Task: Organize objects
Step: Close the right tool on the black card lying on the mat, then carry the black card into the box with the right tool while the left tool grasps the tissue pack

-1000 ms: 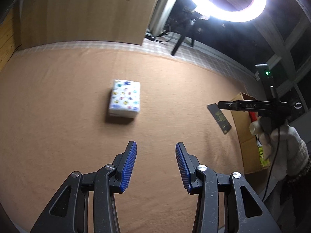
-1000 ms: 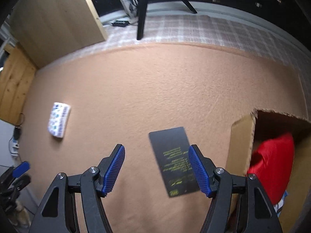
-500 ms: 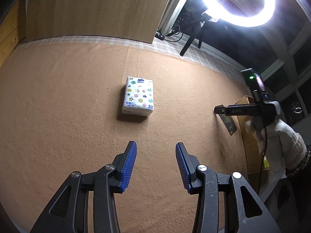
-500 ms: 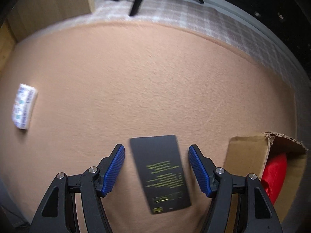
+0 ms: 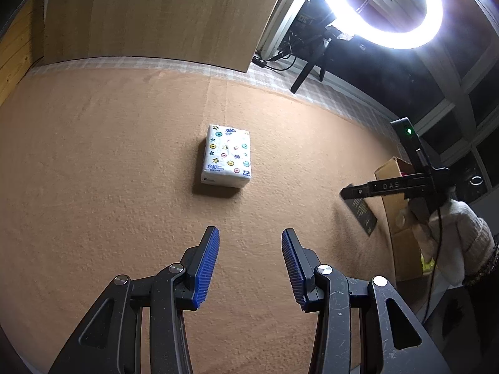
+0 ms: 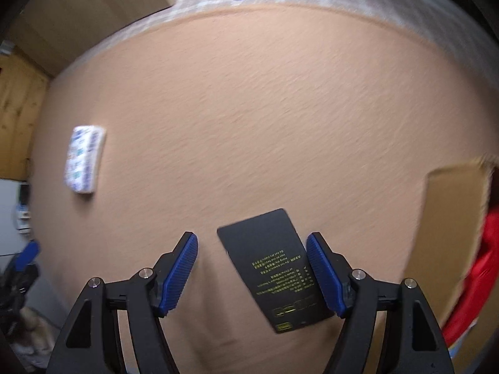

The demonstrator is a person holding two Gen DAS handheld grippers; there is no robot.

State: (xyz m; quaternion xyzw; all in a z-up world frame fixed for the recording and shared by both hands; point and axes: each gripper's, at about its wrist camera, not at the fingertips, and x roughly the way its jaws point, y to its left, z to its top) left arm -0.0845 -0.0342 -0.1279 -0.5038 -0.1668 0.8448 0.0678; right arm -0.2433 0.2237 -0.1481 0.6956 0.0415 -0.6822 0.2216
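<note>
a tan felt-like surface [image 5: 93,171] fills most of both views, with a checked cloth strip [image 5: 327,99] showing along its far edge and a pale wooden board [image 5: 149,15] standing behind that edge. a bright ring light [image 5: 382,9] on a dark stand glares above the far right corner. an open cardboard box [image 6: 449,233] sits at the right edge of the surface, with something red [image 6: 474,274] inside it; from the left wrist view the same box [image 5: 402,237] shows past the right gripper's body, and a hand in a pale glove [image 5: 449,237] holds that tool there.

the white tissue pack [image 5: 227,155], printed with small coloured stars and dots, lies flat near the middle of the surface, well apart from everything else; in the right wrist view it sits blurred toward the left edge [image 6: 83,159].

the black card [image 6: 276,268] with yellow-green print lies flat on the surface near the right edge, just beside the box.

the right gripper [image 6: 252,275] points steeply down over the card, its jaws opening, the card lying between the blue pads with its long edge close to the right pad; whether the pad touches it i cannot tell. the left gripper [image 5: 250,268] hangs over bare surface on the near side of the tissue pack, jaws spread partway with nothing between them
</note>
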